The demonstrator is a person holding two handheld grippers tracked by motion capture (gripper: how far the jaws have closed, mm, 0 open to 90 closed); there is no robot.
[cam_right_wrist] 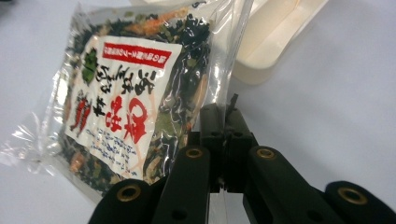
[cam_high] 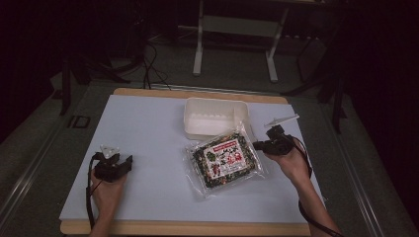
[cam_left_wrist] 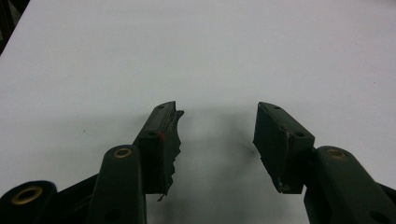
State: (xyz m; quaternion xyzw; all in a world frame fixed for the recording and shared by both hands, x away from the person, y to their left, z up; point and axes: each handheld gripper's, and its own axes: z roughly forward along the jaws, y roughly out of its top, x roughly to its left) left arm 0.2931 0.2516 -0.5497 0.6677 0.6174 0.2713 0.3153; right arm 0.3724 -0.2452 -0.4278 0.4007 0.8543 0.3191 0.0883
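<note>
A clear plastic packet of dark dried greens with a white and red label (cam_high: 226,162) (cam_right_wrist: 126,93) lies on the white table (cam_high: 148,148), just in front of a cream rectangular tray (cam_high: 215,117) (cam_right_wrist: 275,37). My right gripper (cam_high: 257,145) (cam_right_wrist: 226,114) is shut on the packet's clear right edge. My left gripper (cam_high: 129,161) (cam_left_wrist: 217,135) rests at the table's front left, open, with bare table between its jaws.
The cream tray has nothing in it and stands at the back middle of the table. A wooden board edge (cam_high: 188,228) runs along the front. Metal table legs (cam_high: 198,44) and cables lie on the dark floor beyond.
</note>
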